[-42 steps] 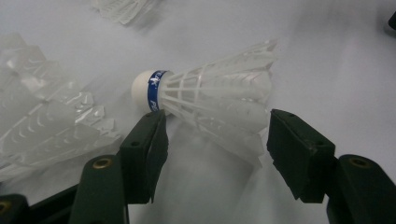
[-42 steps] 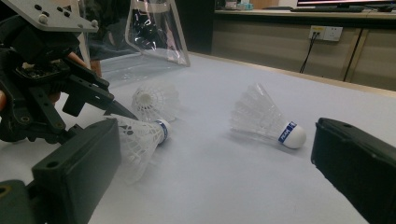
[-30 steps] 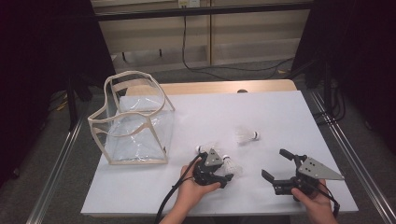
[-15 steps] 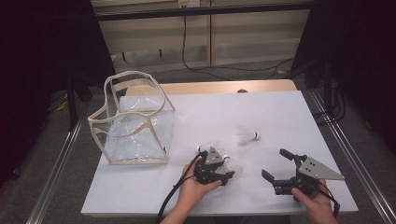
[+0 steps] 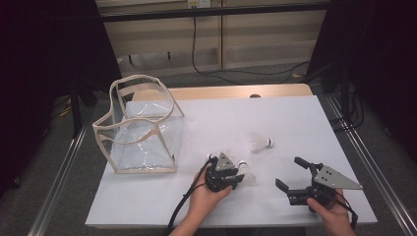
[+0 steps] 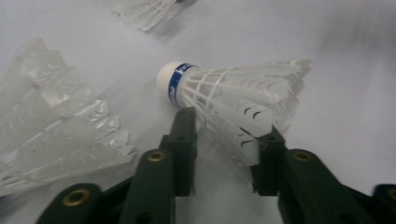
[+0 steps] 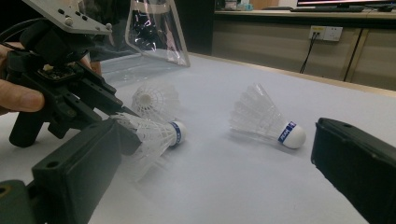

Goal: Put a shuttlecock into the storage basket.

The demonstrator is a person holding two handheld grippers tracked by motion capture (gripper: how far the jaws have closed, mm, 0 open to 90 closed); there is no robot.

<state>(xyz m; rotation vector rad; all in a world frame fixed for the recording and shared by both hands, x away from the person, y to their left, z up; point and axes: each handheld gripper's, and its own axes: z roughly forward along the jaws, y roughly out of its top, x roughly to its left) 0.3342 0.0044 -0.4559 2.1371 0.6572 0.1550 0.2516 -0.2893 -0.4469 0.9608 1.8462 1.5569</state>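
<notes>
Left gripper (image 5: 235,178) closed on shuttlecock (image 6: 233,100); white table (image 5: 295,118).

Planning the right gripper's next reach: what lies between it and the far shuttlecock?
Bare white table in the high view between the right gripper and the far shuttlecock.

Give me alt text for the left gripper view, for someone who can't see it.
The left gripper has just been closing its two black fingers around the feather skirt of a white shuttlecock with a blue-banded cork, lying on the white table. Two more shuttlecocks lie nearby, one at left, one at the top edge.
</notes>
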